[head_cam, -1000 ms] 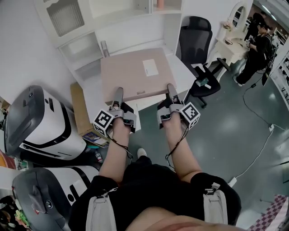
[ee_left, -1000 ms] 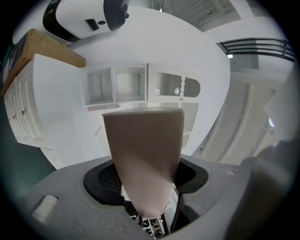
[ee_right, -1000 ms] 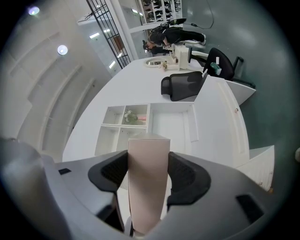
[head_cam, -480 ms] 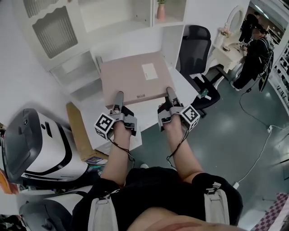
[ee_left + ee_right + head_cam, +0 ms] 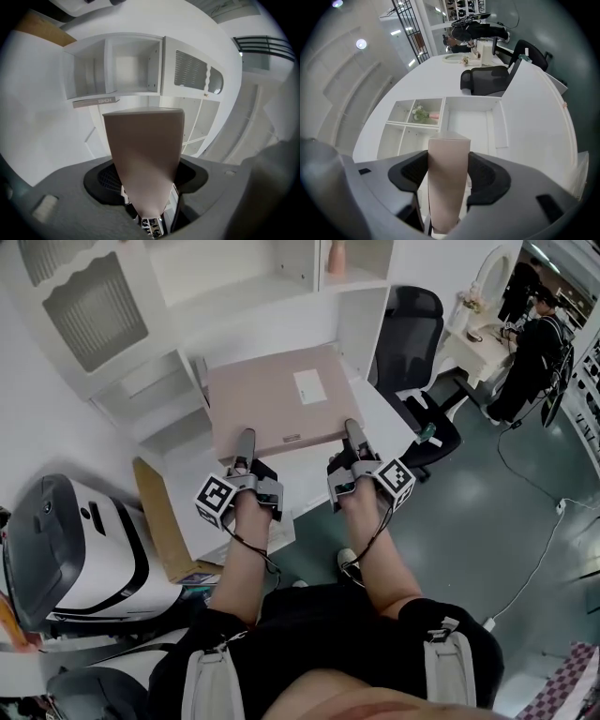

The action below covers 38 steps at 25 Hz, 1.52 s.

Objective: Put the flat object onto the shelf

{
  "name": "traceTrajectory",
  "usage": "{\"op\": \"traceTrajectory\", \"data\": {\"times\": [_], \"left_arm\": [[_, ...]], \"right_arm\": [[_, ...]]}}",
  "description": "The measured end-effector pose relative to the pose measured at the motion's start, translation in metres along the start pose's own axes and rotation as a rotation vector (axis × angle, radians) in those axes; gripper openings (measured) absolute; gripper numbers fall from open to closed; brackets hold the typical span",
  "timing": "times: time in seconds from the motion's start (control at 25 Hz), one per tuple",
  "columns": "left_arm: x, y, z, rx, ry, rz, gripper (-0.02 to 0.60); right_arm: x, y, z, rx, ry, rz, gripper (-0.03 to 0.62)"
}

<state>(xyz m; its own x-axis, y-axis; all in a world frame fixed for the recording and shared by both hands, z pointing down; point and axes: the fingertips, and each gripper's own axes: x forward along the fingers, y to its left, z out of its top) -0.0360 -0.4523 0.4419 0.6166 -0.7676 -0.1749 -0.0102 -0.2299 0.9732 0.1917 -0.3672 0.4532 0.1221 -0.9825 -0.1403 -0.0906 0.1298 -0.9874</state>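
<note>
Whole view's crept forward a bit: the white shelf (image 5: 234,292) fills more of the top of the frame now, and the pink flat box (image 5: 272,404) has its far edge closer to it. The white machine (image 5: 66,549) slid toward the lower left, and the shoe (image 5: 347,561) moved right of centre.

The space over the white desk (image 5: 309,474) is largely taken up by the flat box (image 5: 272,399), which is clamped at its near edge by the left gripper (image 5: 245,440) and the right gripper (image 5: 352,430). Ahead, a wide open compartment of the shelf unit (image 5: 234,282) is left free, while the one to its right is partly occupied by a pink vase (image 5: 335,257). Passage on the right is narrowed by a black office chair (image 5: 408,329), and on the left by a louvered door (image 5: 84,301) and a cardboard sheet (image 5: 155,521) beside the desk.
</note>
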Motion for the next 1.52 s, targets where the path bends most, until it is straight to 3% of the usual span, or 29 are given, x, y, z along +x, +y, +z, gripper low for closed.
{"op": "traceTrajectory", "data": {"times": [0.84, 1.52], "left_arm": [[0.030, -0.029, 0.019, 0.076, -0.185, -0.061, 0.285], [0.067, -0.081, 0.023, 0.175, -0.271, -0.136, 0.285]], "right_arm": [[0.081, 0.027, 0.009, -0.013, 0.182, 0.127, 0.262], [0.121, 0.065, 0.031, -0.002, 0.253, 0.232, 0.261]]}}
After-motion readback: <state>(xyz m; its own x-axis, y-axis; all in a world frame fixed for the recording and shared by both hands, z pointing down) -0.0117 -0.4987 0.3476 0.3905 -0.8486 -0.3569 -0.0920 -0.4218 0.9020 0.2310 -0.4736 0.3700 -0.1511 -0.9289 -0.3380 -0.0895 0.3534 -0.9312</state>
